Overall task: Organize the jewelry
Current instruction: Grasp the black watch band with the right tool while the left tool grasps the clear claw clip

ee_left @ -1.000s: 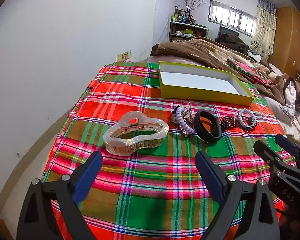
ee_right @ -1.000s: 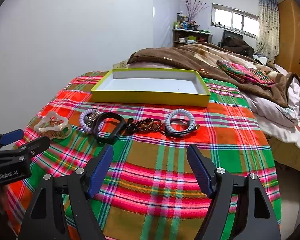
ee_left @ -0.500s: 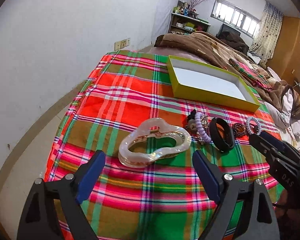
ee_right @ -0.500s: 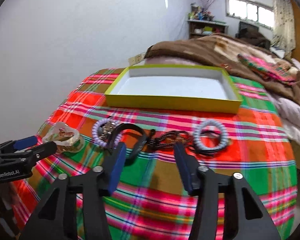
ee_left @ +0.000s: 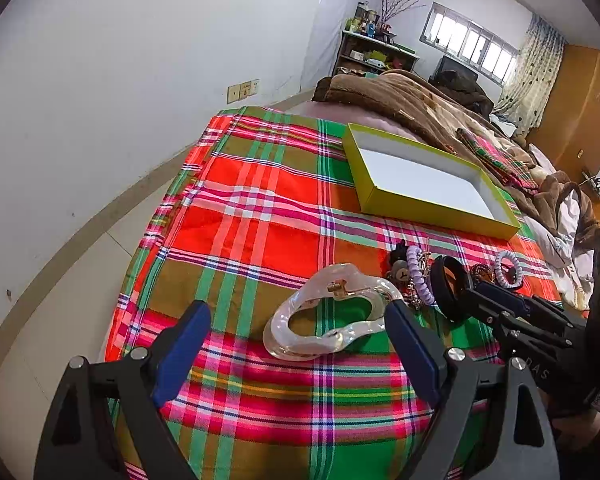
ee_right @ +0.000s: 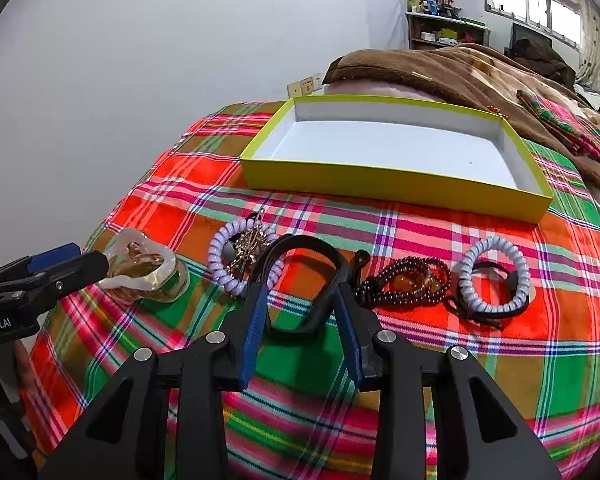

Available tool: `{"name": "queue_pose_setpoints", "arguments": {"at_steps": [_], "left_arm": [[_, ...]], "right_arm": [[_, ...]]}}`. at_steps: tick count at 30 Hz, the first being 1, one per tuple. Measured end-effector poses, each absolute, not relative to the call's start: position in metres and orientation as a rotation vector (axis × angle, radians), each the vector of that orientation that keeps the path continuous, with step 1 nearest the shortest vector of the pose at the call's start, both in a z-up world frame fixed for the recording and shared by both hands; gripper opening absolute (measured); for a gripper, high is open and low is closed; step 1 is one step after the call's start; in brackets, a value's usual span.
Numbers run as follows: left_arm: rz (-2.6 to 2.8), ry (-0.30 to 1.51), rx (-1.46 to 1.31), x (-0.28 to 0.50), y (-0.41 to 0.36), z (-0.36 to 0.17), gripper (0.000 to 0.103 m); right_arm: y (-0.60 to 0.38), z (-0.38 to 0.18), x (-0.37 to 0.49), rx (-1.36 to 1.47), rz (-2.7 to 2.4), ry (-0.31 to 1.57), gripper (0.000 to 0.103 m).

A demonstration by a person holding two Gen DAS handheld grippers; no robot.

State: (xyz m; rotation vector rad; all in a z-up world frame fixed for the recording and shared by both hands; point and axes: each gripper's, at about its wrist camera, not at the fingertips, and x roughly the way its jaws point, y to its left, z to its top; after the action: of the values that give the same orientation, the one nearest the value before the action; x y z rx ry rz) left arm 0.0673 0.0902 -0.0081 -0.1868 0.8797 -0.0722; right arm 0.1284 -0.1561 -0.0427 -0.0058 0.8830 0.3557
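Right claw (ee_right: 300,304) is sitting down at the plaid cloth (ee_right: 500,360), fingers (ee_right: 254,328) narrowed around the near end of the black band (ee_right: 300,248); blue pads are looking in contact with it on both sides, so it's gripping the band. Band is still lying on the cloth, between the purple coil tie (ee_right: 224,268) and the bead bracelet (ee_right: 404,280). Grey coil tie (ee_right: 494,276) is lying right of the beads.

Left claw (ee_left: 296,344) is spread wide, holding nothing, hovering low with the clear hair clip (ee_left: 332,312) lying between its fingertips; can't tell if the right pad is touching the clip.

Yellow box (ee_right: 380,184) is sitting farther back on the cloth, nothing in it. Everything is on the bed (ee_left: 420,100).
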Motion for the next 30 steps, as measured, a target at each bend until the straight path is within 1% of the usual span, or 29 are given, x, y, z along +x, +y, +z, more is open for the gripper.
{"name": "queue_pose_setpoints", "arguments": {"at_steps": [2,4,7,9,22,30], "left_arm": [[-0.067,0.886,-0.185,0.070,0.091,-0.010,0.090],[-0.072,0.893,-0.187,0.072,0.091,-0.012,0.090],[-0.077,0.900,-0.180,0.075,0.090,-0.013,0.090],[-0.079,0.903,-0.171,0.078,0.089,-0.014,0.090],[-0.057,0.950,-0.130,0.093,0.090,-0.025,0.090],[-0.071,0.966,-0.106,0.098,0.086,-0.028,0.090]], "right_arm": [[-0.155,-0.042,0.131,-0.013,0.346,0.883,0.034],[-0.151,-0.042,0.133,-0.032,0.330,0.877,0.028],[-0.151,-0.042,0.134,-0.039,0.328,0.879,0.026],[-0.155,-0.041,0.131,-0.017,0.340,0.886,0.022],[-0.154,-0.050,0.143,-0.056,0.292,0.967,0.022],[-0.150,-0.056,0.148,-0.100,0.286,0.969,0.022]]}}
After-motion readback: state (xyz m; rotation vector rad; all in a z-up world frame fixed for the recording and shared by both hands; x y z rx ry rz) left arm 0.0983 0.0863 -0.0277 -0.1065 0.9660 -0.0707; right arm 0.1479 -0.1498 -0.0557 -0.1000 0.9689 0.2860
